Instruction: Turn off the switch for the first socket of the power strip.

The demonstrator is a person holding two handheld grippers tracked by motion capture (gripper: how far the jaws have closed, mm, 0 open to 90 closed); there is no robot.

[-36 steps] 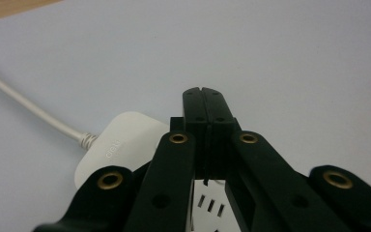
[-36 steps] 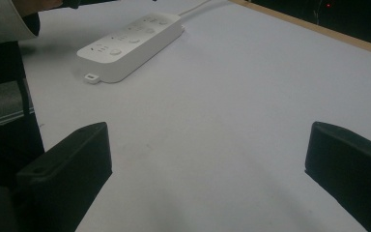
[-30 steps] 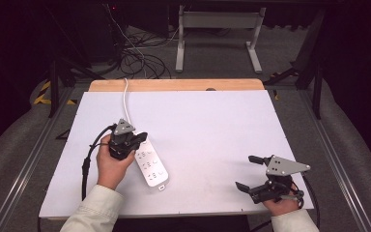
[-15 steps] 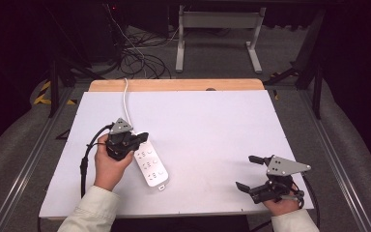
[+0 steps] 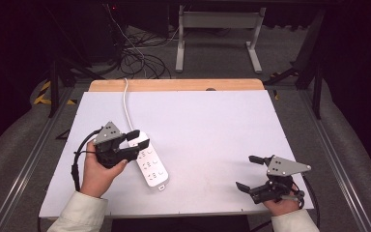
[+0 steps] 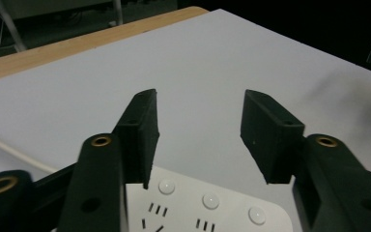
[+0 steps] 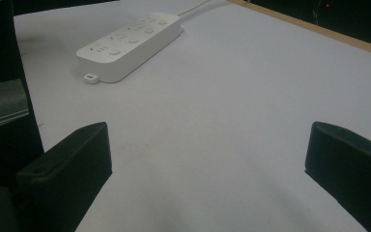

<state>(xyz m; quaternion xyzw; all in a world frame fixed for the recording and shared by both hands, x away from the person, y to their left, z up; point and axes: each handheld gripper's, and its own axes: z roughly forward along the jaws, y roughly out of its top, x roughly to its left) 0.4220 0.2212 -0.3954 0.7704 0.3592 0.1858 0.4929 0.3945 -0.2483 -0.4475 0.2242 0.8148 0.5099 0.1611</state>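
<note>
A white power strip (image 5: 150,163) lies flat on the white table top (image 5: 212,125), and its cord (image 5: 125,104) runs off over the far edge. My left gripper (image 5: 137,143) hovers at the strip's far, cord end. It is open, with nothing between the jaws. In the left gripper view the strip's sockets and buttons (image 6: 207,205) sit just below my open left gripper (image 6: 200,133). My right gripper (image 5: 245,171) rests open near the front right corner, far from the strip. The right gripper view has the power strip (image 7: 130,46) off to the upper left of my open right gripper (image 7: 207,159).
A wooden strip (image 5: 174,85) borders the table's far edge. Beyond it stand a metal frame (image 5: 217,36) and loose cables (image 5: 140,55) on the floor. Bare white surface (image 5: 222,130) stretches between the two grippers.
My left gripper has drawn back a little to the left, uncovering more of the strip's cord end. The strip and my right gripper have stayed put.
</note>
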